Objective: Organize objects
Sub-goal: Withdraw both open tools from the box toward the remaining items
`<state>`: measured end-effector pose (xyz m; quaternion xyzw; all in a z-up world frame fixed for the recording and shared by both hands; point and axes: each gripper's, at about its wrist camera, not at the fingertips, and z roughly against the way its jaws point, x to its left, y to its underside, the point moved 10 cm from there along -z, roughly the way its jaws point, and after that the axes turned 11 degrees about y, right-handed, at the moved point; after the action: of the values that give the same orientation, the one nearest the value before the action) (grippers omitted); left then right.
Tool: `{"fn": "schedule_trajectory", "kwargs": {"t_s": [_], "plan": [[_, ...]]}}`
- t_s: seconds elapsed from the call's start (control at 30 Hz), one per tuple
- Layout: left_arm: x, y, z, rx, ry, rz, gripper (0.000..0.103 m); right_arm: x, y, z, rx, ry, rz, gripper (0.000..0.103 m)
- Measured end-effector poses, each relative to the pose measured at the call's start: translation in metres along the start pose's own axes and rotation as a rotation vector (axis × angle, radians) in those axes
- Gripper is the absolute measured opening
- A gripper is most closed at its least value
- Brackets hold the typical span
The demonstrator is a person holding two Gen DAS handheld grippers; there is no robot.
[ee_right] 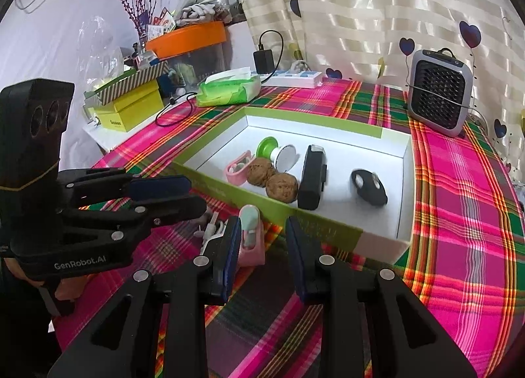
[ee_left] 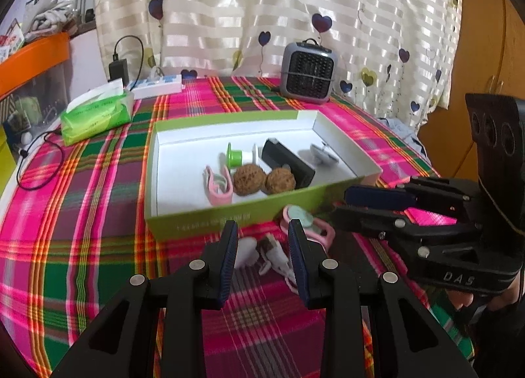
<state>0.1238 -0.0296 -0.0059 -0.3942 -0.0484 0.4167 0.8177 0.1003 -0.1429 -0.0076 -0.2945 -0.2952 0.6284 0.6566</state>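
Left wrist view: the left gripper (ee_left: 262, 240) hangs low over the plaid cloth (ee_left: 82, 213) just in front of the box (ee_left: 203, 220), its jaws parted and holding nothing. Between and just beyond its tips lie small white pieces (ee_left: 272, 258), perhaps a cable and plug; the blur leaves that unsure. A pink clip (ee_left: 308, 223) lies beside them, close against the box's near wall. The right gripper (ee_left: 387, 204) comes in from the right, its tips near that clip, jaws apart and bare.

In the right wrist view the same clip (ee_right: 251, 236) sits against the inside of the left-hand finger (ee_right: 229, 253), with no pad pressing on it. Inside the box are two walnuts (ee_right: 272, 177), another pink clip (ee_right: 238, 167), a green spool (ee_right: 267, 146), a black case (ee_right: 313, 181) and a black oval (ee_right: 369, 186).

The step in hand looks like picking up the loose items still outside the box. Next, each gripper needs to centre on its item, close, lift it clear of the wall and lower it onto bare floor in the box.
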Motion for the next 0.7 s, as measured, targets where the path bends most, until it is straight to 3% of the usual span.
{"fn": "schedule_trajectory", "kwargs": {"t_s": [0.43, 0.7], "plan": [[-0.013, 0.021, 0.008, 0.025, 0.025, 0.002, 0.034, 0.0, 0.009, 0.011, 0.01, 0.018, -0.004, 0.029], [0.005, 0.02, 0.018, 0.004, -0.023, 0.047, 0.034, 0.024, 0.023, 0.017, 0.031, -0.031, 0.047, 0.029]]}}
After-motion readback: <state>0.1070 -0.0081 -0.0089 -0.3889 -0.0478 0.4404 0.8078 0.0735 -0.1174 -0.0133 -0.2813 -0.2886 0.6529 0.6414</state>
